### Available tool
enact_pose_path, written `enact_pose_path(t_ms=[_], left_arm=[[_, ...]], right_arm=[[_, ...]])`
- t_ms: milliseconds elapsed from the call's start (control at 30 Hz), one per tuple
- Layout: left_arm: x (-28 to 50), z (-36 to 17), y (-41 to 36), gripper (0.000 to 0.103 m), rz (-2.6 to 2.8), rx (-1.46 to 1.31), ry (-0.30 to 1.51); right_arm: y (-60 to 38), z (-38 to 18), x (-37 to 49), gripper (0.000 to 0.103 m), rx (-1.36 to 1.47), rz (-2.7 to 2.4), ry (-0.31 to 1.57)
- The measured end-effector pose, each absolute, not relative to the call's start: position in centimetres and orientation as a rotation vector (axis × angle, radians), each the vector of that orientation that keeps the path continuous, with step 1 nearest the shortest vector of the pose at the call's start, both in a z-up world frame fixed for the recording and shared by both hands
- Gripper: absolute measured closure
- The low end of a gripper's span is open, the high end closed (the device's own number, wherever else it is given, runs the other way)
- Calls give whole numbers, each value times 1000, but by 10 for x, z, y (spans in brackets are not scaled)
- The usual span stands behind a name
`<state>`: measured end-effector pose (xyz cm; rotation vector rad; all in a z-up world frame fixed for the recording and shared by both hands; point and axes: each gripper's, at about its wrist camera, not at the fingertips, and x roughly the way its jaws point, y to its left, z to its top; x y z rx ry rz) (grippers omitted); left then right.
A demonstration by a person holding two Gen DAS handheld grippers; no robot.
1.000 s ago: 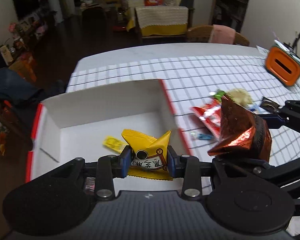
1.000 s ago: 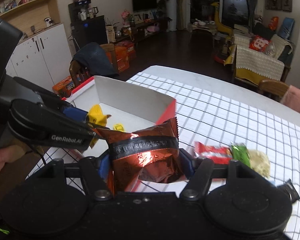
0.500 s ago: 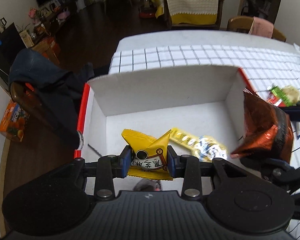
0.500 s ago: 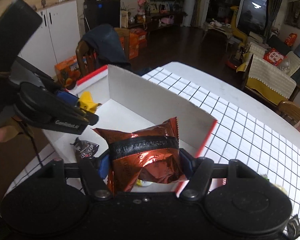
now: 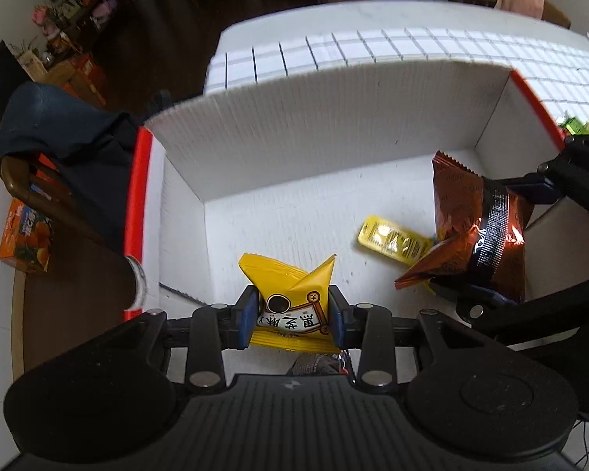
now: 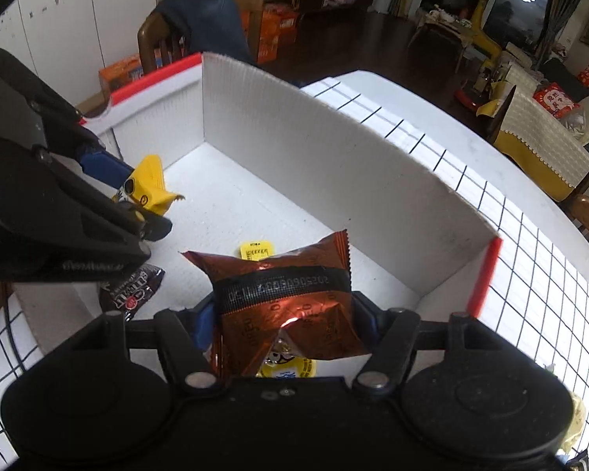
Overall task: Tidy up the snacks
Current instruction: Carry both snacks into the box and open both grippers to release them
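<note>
My left gripper (image 5: 292, 316) is shut on a small yellow snack packet (image 5: 290, 298), held above the floor of a white cardboard box (image 5: 333, 102) with red edges. In the right wrist view that same yellow packet (image 6: 149, 186) shows at the left of the box (image 6: 314, 149). My right gripper (image 6: 284, 324) is shut on a shiny copper-brown snack bag (image 6: 284, 294), also over the box's inside; this bag (image 5: 479, 231) appears at the right in the left wrist view. A yellow sachet (image 5: 392, 241) and a dark candy packet (image 6: 131, 294) lie on the box floor.
The box stands on a white table with a black-grid cloth (image 6: 530, 274). A few loose snacks (image 5: 581, 123) lie on the cloth past the box's right wall. A chair draped with a dark garment (image 5: 59, 129) stands beside the table's left edge.
Both grippers have come left and down from over the cloth to inside the box's walls, each still holding its packet. The box now fills both views.
</note>
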<state>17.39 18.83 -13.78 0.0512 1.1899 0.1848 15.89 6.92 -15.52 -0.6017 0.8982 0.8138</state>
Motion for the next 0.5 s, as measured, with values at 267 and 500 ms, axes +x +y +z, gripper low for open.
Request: enact_pose_path(t_ms=[267,500], left_arm=[[174,-154,190,67,168,41,1251],[174,-153,190,66,166,22,1240]], right_arm=[[76,-166,162,34,-614,800,923],[68,-159,156,29,-582,809,916]])
